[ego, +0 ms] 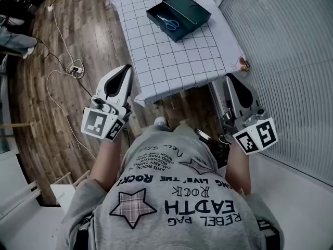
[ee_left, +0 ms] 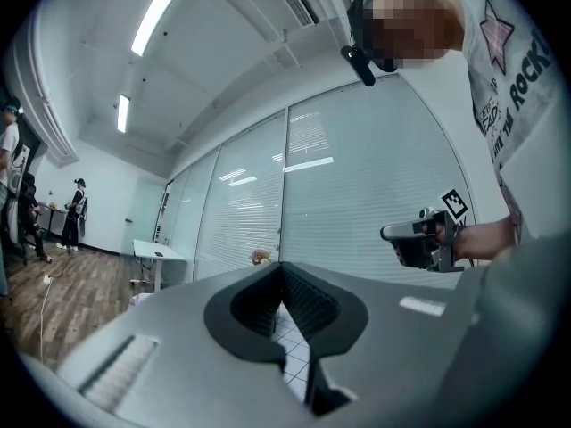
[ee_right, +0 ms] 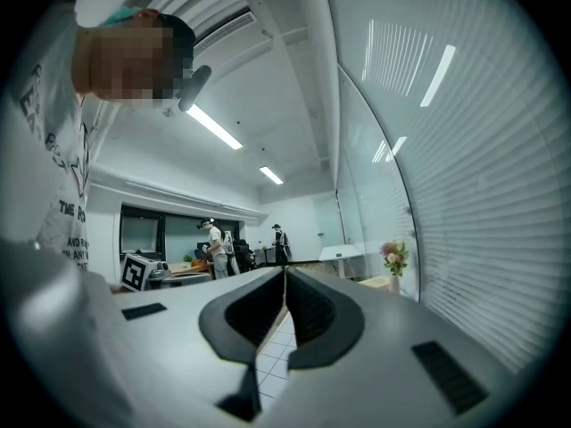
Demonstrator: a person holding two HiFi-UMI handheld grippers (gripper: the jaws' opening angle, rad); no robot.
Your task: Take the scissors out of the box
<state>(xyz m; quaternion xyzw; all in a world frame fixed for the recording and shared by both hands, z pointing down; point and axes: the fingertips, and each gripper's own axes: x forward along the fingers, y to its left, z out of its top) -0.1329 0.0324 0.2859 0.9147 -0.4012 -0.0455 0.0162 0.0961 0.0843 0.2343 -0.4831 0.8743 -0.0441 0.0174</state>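
Over the white grid-cloth table [ego: 171, 61] at twelve o'clock, the blue-handled steel scissors [ego: 169, 22] lie untouched in the open dark-teal box [ego: 193, 10], with the left gripper [ego: 125, 69] at nine and the right gripper [ego: 231, 78] at three both empty, jaws pressed together, well short of it, so the whole job is left.

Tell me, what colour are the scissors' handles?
Blue. The scissors show best in the head view.

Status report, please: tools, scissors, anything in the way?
Left tool shut, empty. Right tool shut, empty. Scissors lying in open box on table, untouched. Nothing blocking the box.
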